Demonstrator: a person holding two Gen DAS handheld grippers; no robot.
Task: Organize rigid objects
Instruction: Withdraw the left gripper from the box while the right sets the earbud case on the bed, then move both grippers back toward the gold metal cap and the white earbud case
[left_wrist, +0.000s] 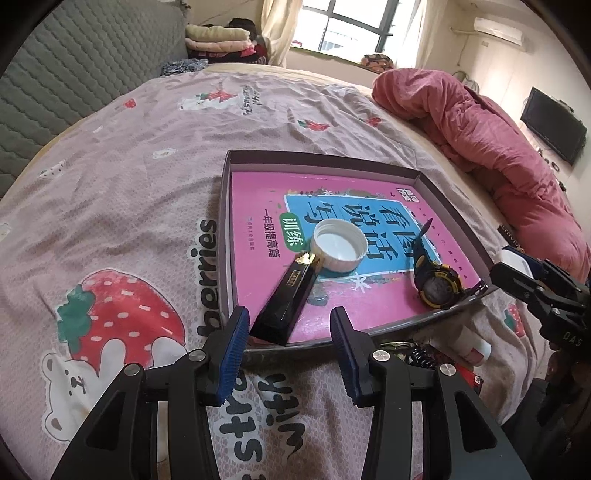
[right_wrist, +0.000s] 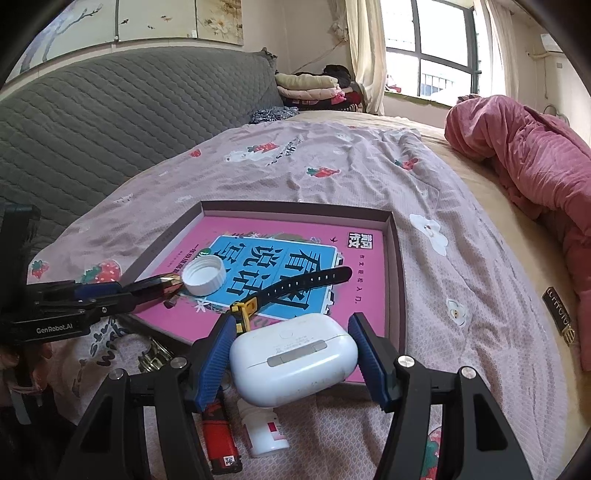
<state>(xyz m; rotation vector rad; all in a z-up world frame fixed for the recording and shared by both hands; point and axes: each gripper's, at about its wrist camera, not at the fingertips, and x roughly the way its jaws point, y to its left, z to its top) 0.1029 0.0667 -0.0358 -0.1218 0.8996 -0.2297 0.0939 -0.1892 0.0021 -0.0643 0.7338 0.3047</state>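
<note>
The right gripper (right_wrist: 291, 354) clamps a white earbud case (right_wrist: 295, 358) just above the tray's (right_wrist: 395, 266) near edge, while the left gripper (left_wrist: 288, 347), jaws apart and empty, sits behind the black tube (left_wrist: 284, 299).

A shallow grey cardboard tray (left_wrist: 225, 206) lies on the pink strawberry-print bedsheet (left_wrist: 122, 192), with a pink-covered workbook (left_wrist: 258, 192) flat inside it. On the workbook, a white plastic screw cap (left_wrist: 339, 246) sits near the middle, a black wedge-shaped case with a gold tip (left_wrist: 286, 299) just near-left of it and touching it, and a black-and-yellow wristwatch (left_wrist: 437, 282) to the right. Nearer than the tray, on the sheet, lie a red lighter (right_wrist: 219, 439) and, right of it, a small white bottle (right_wrist: 264, 432).
</note>
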